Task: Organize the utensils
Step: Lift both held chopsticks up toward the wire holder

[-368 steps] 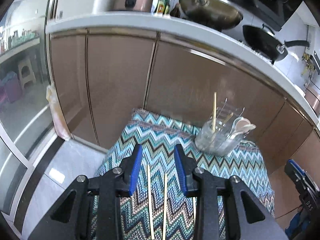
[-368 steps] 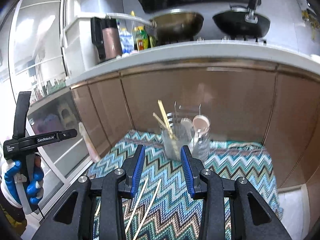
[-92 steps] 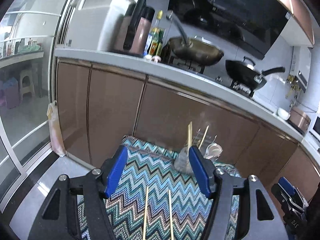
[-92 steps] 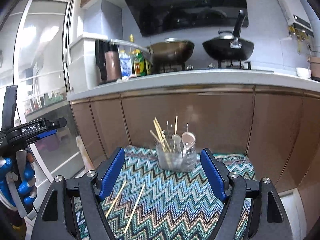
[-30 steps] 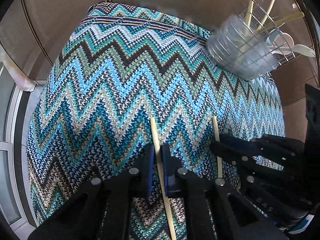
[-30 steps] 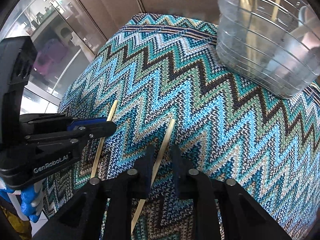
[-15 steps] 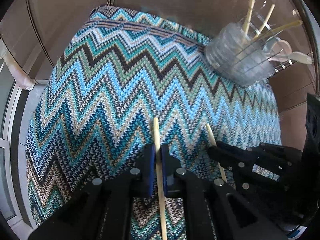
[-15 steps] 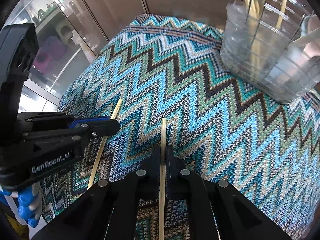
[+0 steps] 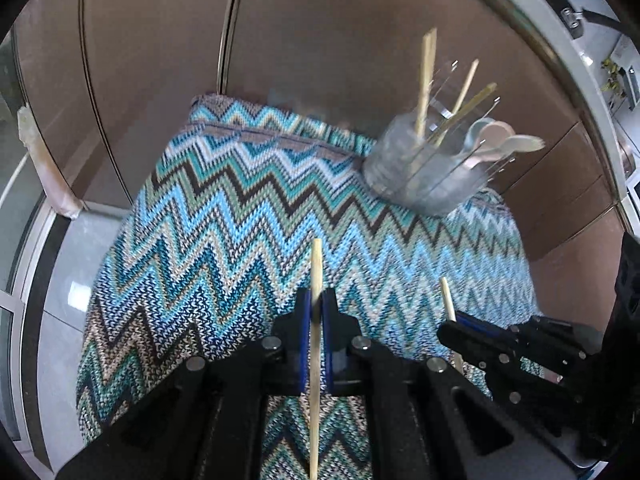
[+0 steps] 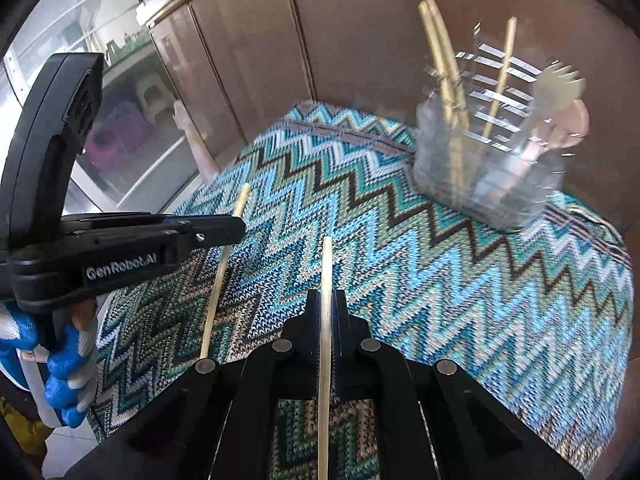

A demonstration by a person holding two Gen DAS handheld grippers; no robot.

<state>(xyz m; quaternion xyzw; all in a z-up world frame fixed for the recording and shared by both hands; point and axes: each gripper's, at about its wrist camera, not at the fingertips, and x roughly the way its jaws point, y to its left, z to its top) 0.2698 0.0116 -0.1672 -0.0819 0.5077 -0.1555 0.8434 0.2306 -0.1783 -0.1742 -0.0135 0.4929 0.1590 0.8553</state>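
Note:
My left gripper (image 9: 315, 305) is shut on a wooden chopstick (image 9: 315, 280) that points forward, lifted above the zigzag cloth (image 9: 224, 216). My right gripper (image 10: 327, 304) is shut on a second chopstick (image 10: 327, 272), also lifted. Each gripper shows in the other's view, the right one (image 9: 452, 326) to the right and the left one (image 10: 234, 228) to the left. The clear utensil holder (image 9: 424, 176) stands at the cloth's far right, holding several chopsticks and spoons; it also shows in the right wrist view (image 10: 488, 176).
Brown cabinet doors (image 9: 320, 48) rise right behind the cloth. A white countertop edge (image 9: 560, 40) runs above. A glass sliding door (image 10: 80, 40) and tiled floor (image 9: 64, 280) lie to the left. A gloved hand (image 10: 60, 380) holds the left gripper.
Both grippers have lifted their chopsticks off the cloth and tilted upward, so the holder and cabinet now sit more centrally. Earlier both were open, high above the cloth.

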